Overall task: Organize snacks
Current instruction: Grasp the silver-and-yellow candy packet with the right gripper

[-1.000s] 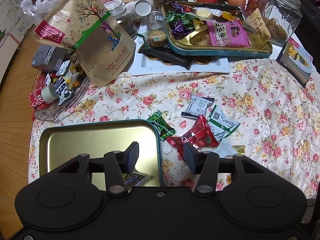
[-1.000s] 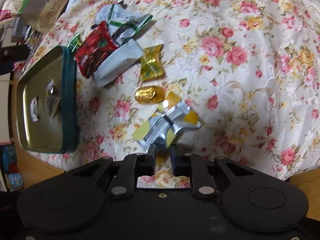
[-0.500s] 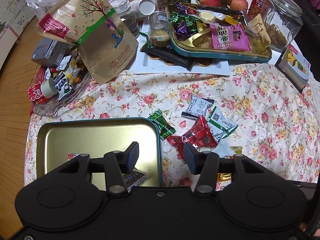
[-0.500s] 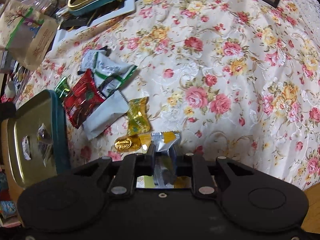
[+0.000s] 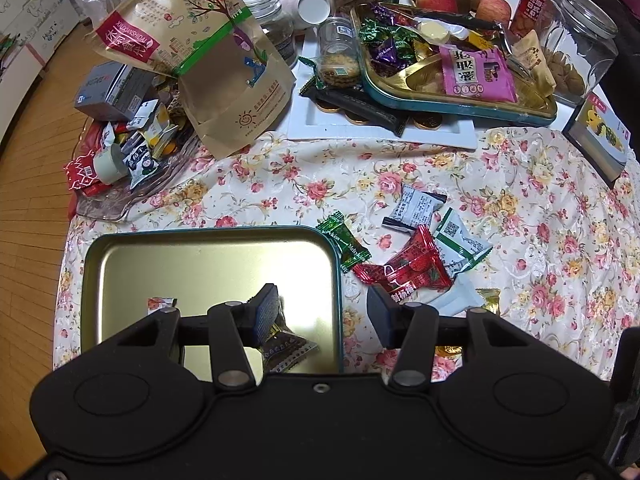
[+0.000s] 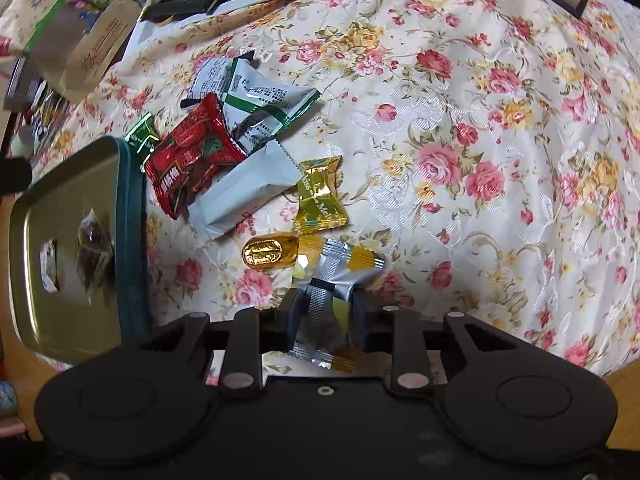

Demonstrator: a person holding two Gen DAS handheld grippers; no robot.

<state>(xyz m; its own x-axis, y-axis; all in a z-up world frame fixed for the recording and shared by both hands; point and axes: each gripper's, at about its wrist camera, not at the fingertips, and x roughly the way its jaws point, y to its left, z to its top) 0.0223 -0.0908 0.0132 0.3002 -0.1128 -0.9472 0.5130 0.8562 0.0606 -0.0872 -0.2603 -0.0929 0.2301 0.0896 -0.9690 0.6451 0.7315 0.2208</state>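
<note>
A gold tin tray (image 5: 208, 264) with a teal rim lies on the floral cloth and holds two small wrapped snacks (image 5: 288, 350). It also shows in the right wrist view (image 6: 60, 200). My left gripper (image 5: 322, 314) is open and empty over the tray's right edge. My right gripper (image 6: 322, 314) is shut on a silver-and-yellow snack packet (image 6: 328, 292), held above the cloth. Loose snacks lie by the tray: a red packet (image 6: 192, 156), a white packet (image 6: 244, 196), a green-and-white packet (image 6: 264, 108), a gold candy (image 6: 320, 196) and a gold foil piece (image 6: 270, 251).
At the back stand a brown paper bag (image 5: 212, 56), a glass dish of small packets (image 5: 128, 148), a white tray (image 5: 384, 128), a full teal snack tin (image 5: 452, 64), jars (image 5: 576, 48) and apples. The table edge runs close on the left and near side.
My right gripper closed on the silver-and-yellow packet and lifted it off the cloth, then drew nearer the snack pile. My left gripper drew back slightly, staying open over the tray.
</note>
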